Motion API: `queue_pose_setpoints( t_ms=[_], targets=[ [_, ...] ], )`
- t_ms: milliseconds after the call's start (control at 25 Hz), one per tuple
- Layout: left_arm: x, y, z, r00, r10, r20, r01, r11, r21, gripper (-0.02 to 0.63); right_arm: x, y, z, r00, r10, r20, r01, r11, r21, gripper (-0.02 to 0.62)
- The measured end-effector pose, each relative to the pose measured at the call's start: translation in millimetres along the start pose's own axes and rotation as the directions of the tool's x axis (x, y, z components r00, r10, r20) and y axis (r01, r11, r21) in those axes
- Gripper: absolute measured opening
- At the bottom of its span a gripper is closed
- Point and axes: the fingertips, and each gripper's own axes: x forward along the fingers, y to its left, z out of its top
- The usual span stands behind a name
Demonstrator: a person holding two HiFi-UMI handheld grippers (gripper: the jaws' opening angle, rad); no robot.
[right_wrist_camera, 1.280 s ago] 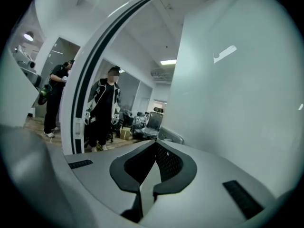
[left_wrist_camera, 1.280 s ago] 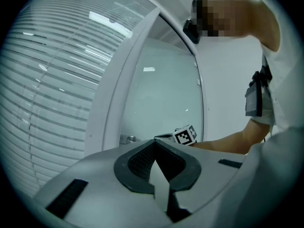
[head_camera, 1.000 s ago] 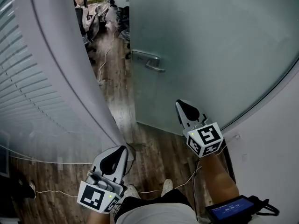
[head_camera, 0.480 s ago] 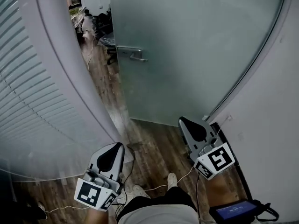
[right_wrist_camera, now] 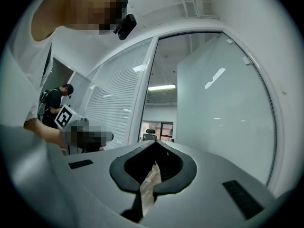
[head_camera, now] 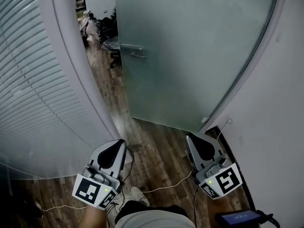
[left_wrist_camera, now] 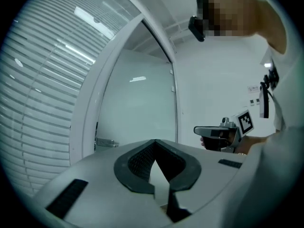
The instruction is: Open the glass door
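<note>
The frosted glass door [head_camera: 190,46] stands ajar, with its metal lever handle [head_camera: 133,51] near its left edge. Through the gap at its left a room shows. Both grippers hang low, well back from the door and apart from it. My left gripper [head_camera: 116,144] is shut and empty, below the white door post. My right gripper [head_camera: 192,137] is shut and empty, near the door's lower right corner. The left gripper view shows the door [left_wrist_camera: 137,108], its handle [left_wrist_camera: 105,142] and the right gripper [left_wrist_camera: 213,132]. In the right gripper view the glass [right_wrist_camera: 218,108] fills the right side.
A glass wall with blinds [head_camera: 28,80] and a white door post [head_camera: 71,65] bound the left; a white wall [head_camera: 275,118] bounds the right. A cable [head_camera: 161,189] lies on the wood floor. Office chairs [head_camera: 102,25] stand beyond the doorway. A person [right_wrist_camera: 54,103] stands at the far left.
Both grippers have drawn back from the door, the right one farther, down and to the right. The door and its handle now sit farther off in the head view.
</note>
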Motion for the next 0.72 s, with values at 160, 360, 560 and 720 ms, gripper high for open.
queue_pose_setpoints(
  t_ms=[160, 360, 560, 720],
  targets=[
    [-36, -43, -15, 1.000, 0.011, 0.009, -0.011, 1.000, -0.004, -0.002, -55, 20, -9, 1.000, 0.004, -0.001, -0.004, 1.000, -0.011, 0.002],
    [-61, -88, -8, 1.000, 0.019, -0.008, -0.019, 1.000, -0.004, 0.000, -100, 27, 7, 1.000, 0.009, 0.006, -0.009, 1.000, -0.010, 0.002],
    [-84, -109, 5, 1.000, 0.010, -0.006, -0.010, 1.000, -0.001, -0.002, -127, 41, 16, 1.000, -0.011, -0.005, 0.011, 1.000, -0.007, 0.000],
    [-100, -113, 14, 1.000, -0.005, -0.002, 0.005, 1.000, 0.002, -0.002, -139, 54, 30, 0.999, -0.036, -0.002, 0.036, 0.999, -0.009, 0.001]
  ],
)
